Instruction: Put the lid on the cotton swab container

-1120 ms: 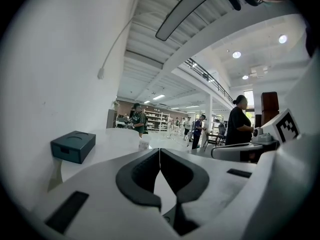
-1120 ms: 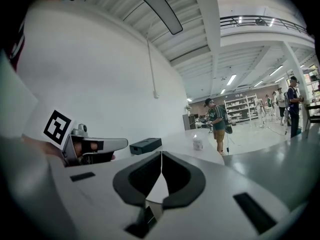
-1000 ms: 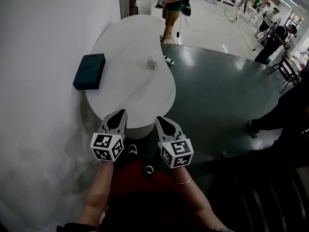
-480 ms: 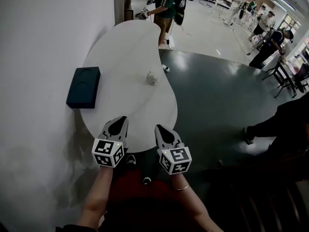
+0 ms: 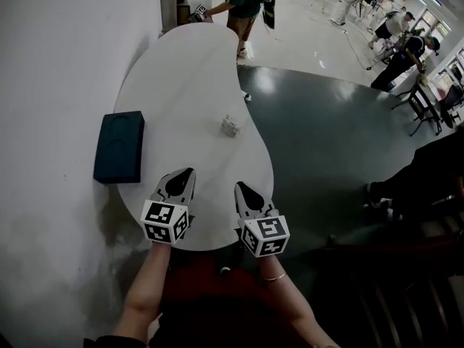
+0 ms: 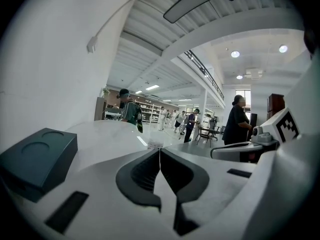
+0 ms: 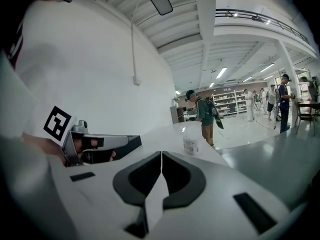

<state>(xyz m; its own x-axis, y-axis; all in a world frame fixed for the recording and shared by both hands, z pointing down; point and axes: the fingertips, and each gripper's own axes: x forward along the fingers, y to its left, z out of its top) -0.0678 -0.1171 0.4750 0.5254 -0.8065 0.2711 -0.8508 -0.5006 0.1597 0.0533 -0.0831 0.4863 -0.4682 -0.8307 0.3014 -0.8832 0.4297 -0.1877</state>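
Table (image 5: pixel 181 85) nearer, swab container (image 5: pixel 230 125) on it, grey floor (image 5: pixel 326 136)

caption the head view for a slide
Left gripper and right gripper, both shut, over the near end of the white table; cotton swab container ahead, dark box at left.

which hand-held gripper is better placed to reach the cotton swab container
Right, narrowly, I'd say. The right hand-held gripper lines up closer with the cotton swab container, which looks larger in its view; the left hand-held gripper sits further aside. Both are shut and empty.
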